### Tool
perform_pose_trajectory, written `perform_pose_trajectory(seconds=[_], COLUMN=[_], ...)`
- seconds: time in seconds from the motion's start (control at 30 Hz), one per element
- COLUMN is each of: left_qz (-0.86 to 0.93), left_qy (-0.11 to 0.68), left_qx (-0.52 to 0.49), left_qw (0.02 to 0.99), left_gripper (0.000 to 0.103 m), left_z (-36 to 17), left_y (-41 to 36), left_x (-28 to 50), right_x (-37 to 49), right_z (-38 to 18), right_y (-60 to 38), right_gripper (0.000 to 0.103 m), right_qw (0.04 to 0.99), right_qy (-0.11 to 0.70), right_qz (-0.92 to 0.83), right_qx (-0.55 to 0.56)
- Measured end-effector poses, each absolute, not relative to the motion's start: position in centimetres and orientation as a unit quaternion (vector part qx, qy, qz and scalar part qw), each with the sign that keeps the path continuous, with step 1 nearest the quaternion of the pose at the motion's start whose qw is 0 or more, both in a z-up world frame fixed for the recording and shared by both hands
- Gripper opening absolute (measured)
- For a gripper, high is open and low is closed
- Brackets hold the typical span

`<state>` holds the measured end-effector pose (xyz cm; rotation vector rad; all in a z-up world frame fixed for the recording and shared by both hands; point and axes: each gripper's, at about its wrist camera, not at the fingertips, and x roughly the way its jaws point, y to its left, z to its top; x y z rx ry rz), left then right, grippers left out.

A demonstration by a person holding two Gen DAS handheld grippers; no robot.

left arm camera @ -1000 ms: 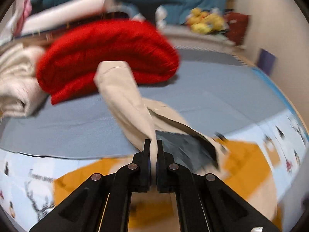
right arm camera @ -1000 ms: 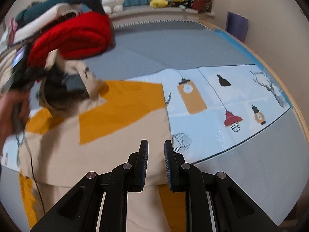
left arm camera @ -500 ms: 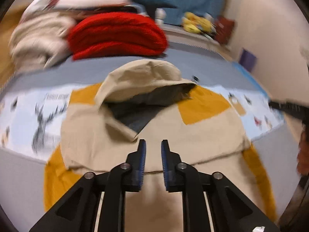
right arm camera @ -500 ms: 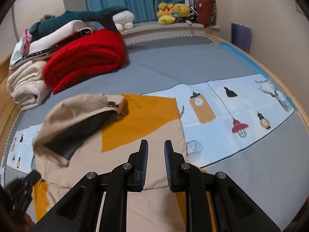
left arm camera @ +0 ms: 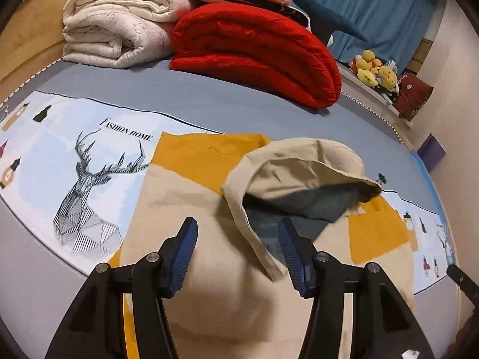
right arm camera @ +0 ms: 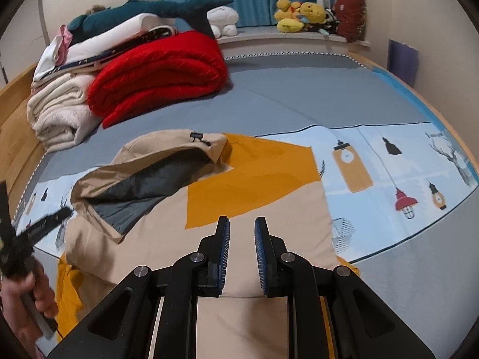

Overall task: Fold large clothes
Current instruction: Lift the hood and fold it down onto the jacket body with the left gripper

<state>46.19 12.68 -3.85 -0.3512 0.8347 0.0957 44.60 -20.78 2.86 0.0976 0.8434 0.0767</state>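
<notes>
Beige and yellow jacket (left arm camera: 185,209) flat on the bed (left arm camera: 209,101) beside printed words "FASHION HOME" (left arm camera: 127,130), hood folded over it, left gripper (left arm camera: 238,249) just opening, empty, right gripper (right arm camera: 242,254) slightly parted, empty.

Both wrist views look steeply down, close, sharing the jacket (left arm camera: 299,161).

left gripper (left arm camera: 238,243): jaws just opening, wide apart, empty
right gripper (right arm camera: 242,249): jaws narrowly apart, empty
</notes>
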Motion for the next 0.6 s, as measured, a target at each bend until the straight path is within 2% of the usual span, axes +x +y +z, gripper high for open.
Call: perform_pose_trajectory(seconds=[0.07, 0.1, 0.17, 0.2, 0.23, 0.33, 0.47, 0.6], left_qz=[0.05, 0.052, 0.046, 0.04, 0.037, 0.021, -0.087, -0.224], left_qy=[0.402, 0.402, 0.407, 0.408, 0.406, 0.373, 0.332, 0.368], left_qx=[-0.166, -0.17, -0.178, -0.178, -0.172, -0.142, -0.128, -0.052], left_qw=[0.899, 0.898, 0.895, 0.895, 0.897, 0.917, 0.931, 0.901], left_gripper=[0.051, 0.046, 0.031, 0.016, 0.009, 0.005, 0.005, 0.005], left_z=[-4.2, -4.5, -5.3, -5.4, -5.4, -3.3, 0.3, 1.1], left_y=[12.7, 12.7, 12.6, 12.3, 12.1, 10.9, 7.2, 1.3], left_x=[46.9, 47.2, 47.7, 47.9, 47.9, 46.9, 44.1, 41.1], right_x=[45.0, 45.3, 45.6, 45.8, 45.9, 46.3, 46.4, 45.7], right_z=[2.3, 1.9, 1.4, 1.2, 1.1, 0.9, 1.1, 2.3], right_y=[-21.0, -21.1, -21.3, -21.4, -21.6, -21.9, -22.4, -23.5], right_gripper=[0.019, 0.019, 0.019, 0.019, 0.019, 0.019, 0.019, 0.019], right_qw=[0.906, 0.903, 0.899, 0.898, 0.897, 0.896, 0.898, 0.913], right_qy=[0.418, 0.425, 0.434, 0.436, 0.438, 0.441, 0.435, 0.396], right_qz=[0.035, 0.033, 0.031, 0.029, 0.028, 0.023, 0.021, 0.01], right_qx=[0.049, 0.051, 0.052, 0.051, 0.051, 0.057, 0.069, 0.096])
